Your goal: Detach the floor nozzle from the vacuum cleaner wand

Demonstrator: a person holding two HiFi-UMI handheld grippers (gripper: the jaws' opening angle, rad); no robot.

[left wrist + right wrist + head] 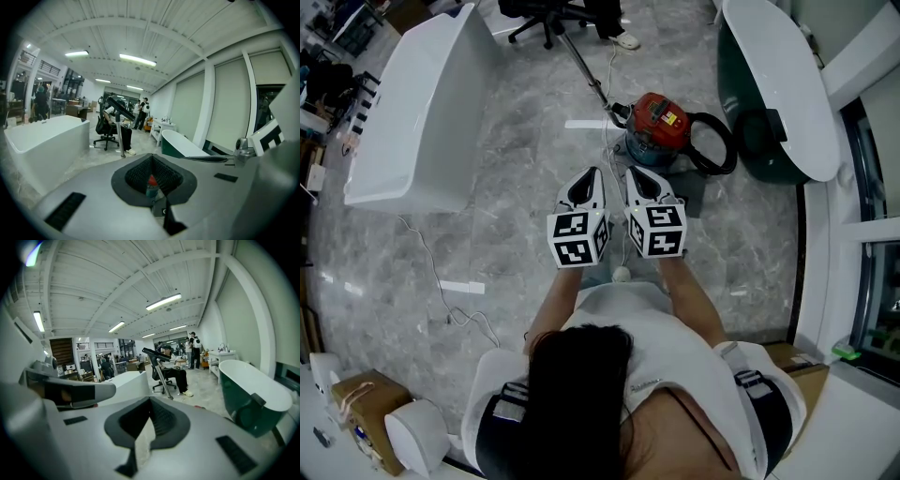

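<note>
1. Hanging side by side over the floor, the left gripper (591,178) and the right gripper (636,178) both have their jaws pressed together on nothing.
2. Just beyond them sits the red vacuum canister (661,120), with its black hose (717,141) looped to the right. It is probably heavy enough to anchor a pull.
3. From it the wand (586,67) slants up and away toward a seated person. It looks like a thin, stiff, smooth tube, likely to slip unless clamped squarely.
4. At the wand's raised far end sits a flat black head (119,107), probably the floor nozzle, of light, rigid plastic. One gripper should steady the wand just below the joint while the other takes the nozzle's neck. Any release catch is too small to see.
</note>
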